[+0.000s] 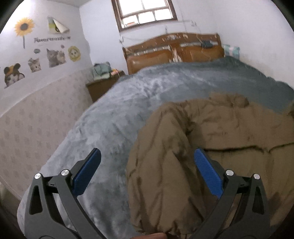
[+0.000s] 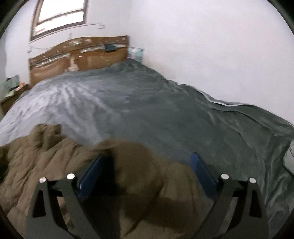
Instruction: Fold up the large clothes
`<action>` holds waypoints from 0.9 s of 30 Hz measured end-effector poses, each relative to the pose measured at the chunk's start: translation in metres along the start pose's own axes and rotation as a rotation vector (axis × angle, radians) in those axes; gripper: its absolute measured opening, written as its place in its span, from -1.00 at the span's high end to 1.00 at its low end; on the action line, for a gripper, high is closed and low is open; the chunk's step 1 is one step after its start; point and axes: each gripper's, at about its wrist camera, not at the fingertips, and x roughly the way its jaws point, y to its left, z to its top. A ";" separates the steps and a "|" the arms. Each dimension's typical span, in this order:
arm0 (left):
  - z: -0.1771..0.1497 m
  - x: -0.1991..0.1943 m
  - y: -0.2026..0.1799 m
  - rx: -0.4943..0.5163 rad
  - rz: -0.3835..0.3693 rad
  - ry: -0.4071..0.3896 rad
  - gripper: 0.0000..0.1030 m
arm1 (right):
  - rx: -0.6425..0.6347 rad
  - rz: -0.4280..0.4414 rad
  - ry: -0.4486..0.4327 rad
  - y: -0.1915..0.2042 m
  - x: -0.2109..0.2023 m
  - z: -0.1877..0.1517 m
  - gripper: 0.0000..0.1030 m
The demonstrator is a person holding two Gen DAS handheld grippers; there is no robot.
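Observation:
A large brown padded coat (image 1: 211, 147) lies crumpled on the near part of a bed with a grey-blue plush blanket (image 1: 128, 103). My left gripper (image 1: 147, 156) is open above the coat's left sleeve, with the sleeve between and below its blue pads (image 1: 207, 171). In the right wrist view the coat (image 2: 46, 158) fills the lower left. My right gripper (image 2: 148, 160) is open, and a bunched fold of the coat, perhaps its furry hood trim (image 2: 128, 156), rises between its pads (image 2: 202, 171). I cannot tell whether the pads touch the cloth.
A worn wooden headboard (image 1: 174, 49) stands at the far end under a window (image 1: 145, 12). A bedside cabinet (image 1: 102, 82) with clutter sits at the far left. A wall with cat and sunflower stickers (image 1: 36, 55) runs along the left; a white wall (image 2: 220, 55) along the right.

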 end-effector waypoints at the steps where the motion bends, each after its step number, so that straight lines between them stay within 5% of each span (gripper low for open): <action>1: -0.002 0.006 0.001 -0.006 -0.003 0.036 -0.94 | 0.001 0.022 -0.003 0.001 0.001 0.003 -0.84; 4: -0.004 0.020 0.006 -0.007 0.024 0.101 -0.90 | 0.038 0.091 -0.016 0.001 -0.028 0.004 -0.88; 5: -0.003 0.026 0.009 -0.007 0.026 0.110 -0.54 | 0.057 0.120 -0.021 0.001 -0.037 0.004 -0.91; 6: -0.003 0.032 0.015 -0.012 0.026 0.132 0.19 | 0.065 0.140 -0.029 0.003 -0.042 0.004 -0.94; 7: -0.002 0.041 0.021 -0.022 0.017 0.150 0.56 | 0.063 0.171 -0.036 0.005 -0.052 0.000 -0.95; 9: -0.003 0.050 0.051 -0.118 0.051 0.178 0.85 | 0.030 0.238 -0.036 0.012 -0.066 -0.013 -0.95; 11: -0.005 0.054 0.078 -0.174 0.132 0.176 0.89 | -0.012 0.278 -0.029 0.023 -0.075 -0.027 -0.95; 14: -0.017 0.046 0.138 -0.336 0.263 0.197 0.88 | -0.047 0.342 0.030 0.035 -0.073 -0.039 -0.95; 17: -0.027 0.034 0.172 -0.382 0.390 0.201 0.81 | -0.082 0.406 0.146 0.058 -0.059 -0.050 -0.95; 19: -0.037 0.032 0.191 -0.404 0.426 0.231 0.45 | -0.119 0.414 0.177 0.068 -0.056 -0.058 -0.95; 21: -0.041 0.020 0.200 -0.468 0.405 0.193 -0.78 | -0.160 0.424 0.225 0.079 -0.049 -0.066 -0.95; 22: -0.039 0.011 0.198 -0.480 0.424 0.155 -0.94 | -0.177 0.413 0.257 0.084 -0.043 -0.072 -0.95; 25: -0.026 -0.027 0.187 -0.452 0.417 -0.002 -0.94 | -0.216 0.375 0.337 0.092 -0.020 -0.086 -0.95; 27: -0.016 -0.038 0.162 -0.404 0.276 -0.076 -0.94 | -0.230 0.339 0.426 0.086 -0.003 -0.100 -0.95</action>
